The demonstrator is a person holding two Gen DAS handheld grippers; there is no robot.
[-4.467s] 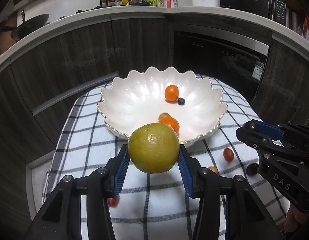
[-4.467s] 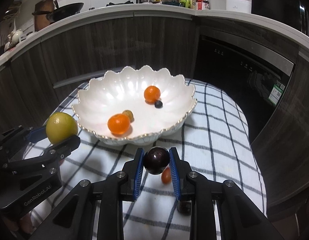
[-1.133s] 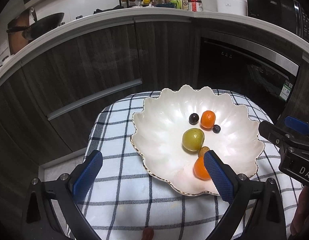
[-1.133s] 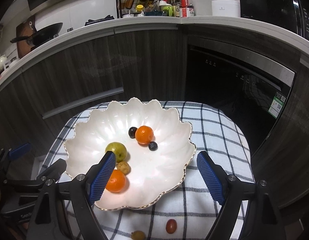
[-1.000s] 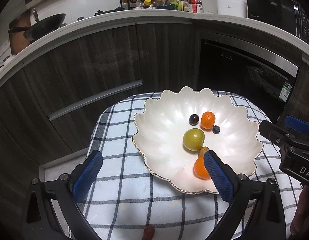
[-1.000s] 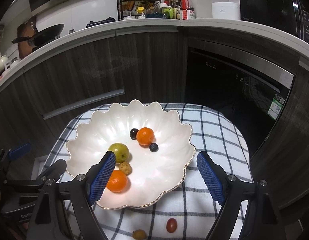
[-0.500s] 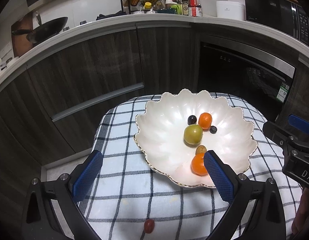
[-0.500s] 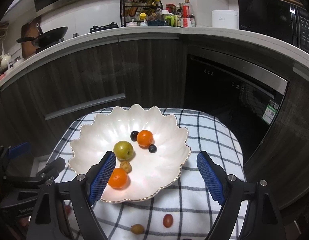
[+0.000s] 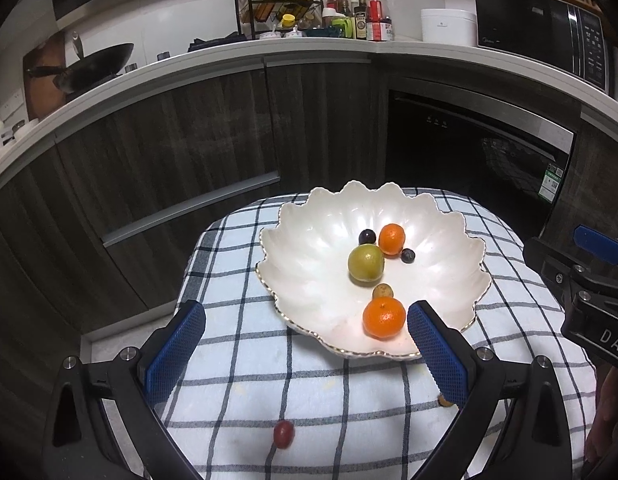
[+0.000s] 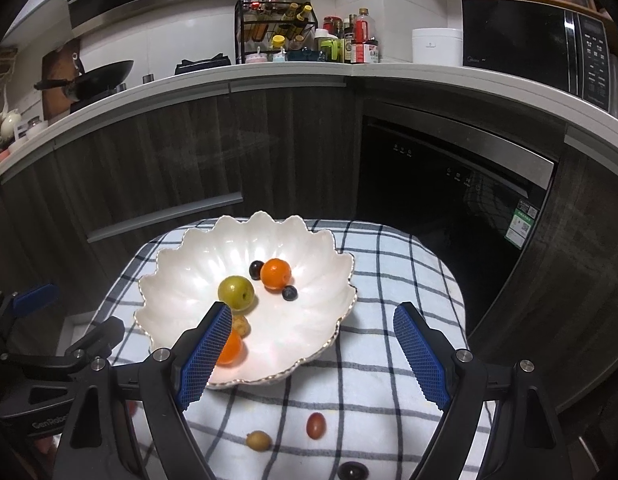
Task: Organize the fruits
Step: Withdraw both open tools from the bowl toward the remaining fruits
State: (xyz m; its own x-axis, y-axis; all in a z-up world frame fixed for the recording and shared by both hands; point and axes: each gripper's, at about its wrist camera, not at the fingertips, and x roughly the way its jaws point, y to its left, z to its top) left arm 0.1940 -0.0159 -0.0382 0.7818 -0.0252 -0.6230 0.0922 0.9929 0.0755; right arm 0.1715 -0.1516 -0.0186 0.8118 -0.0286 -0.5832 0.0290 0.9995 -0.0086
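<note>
A white scalloped bowl (image 9: 305,256) (image 10: 317,320) stands on a checked cloth. It holds a green fruit (image 9: 365,263) (image 10: 236,293), two oranges (image 9: 391,239) (image 9: 383,317), two dark berries (image 9: 367,236) (image 9: 407,255) and a small yellow-brown fruit (image 9: 382,291). On the cloth near me lie a red cherry tomato (image 9: 284,433), another red one (image 10: 315,425), a yellow fruit (image 10: 258,440) and a dark fruit (image 10: 352,471). My left gripper (image 9: 305,348) is open and empty, held back from the bowl. My right gripper (image 10: 311,350) is open and empty above the bowl's near rim.
The cloth-covered table (image 9: 237,264) stands before dark cabinets (image 9: 213,128) and a built-in oven (image 10: 449,184). The counter above carries a wok (image 9: 97,65), a spice rack (image 10: 275,32), a white pot (image 10: 437,46) and a microwave (image 10: 537,44).
Earlier the left gripper held the green fruit and the right a dark fruit; both now lie in the bowl. In the last second both open grippers have drawn back and up from the bowl.
</note>
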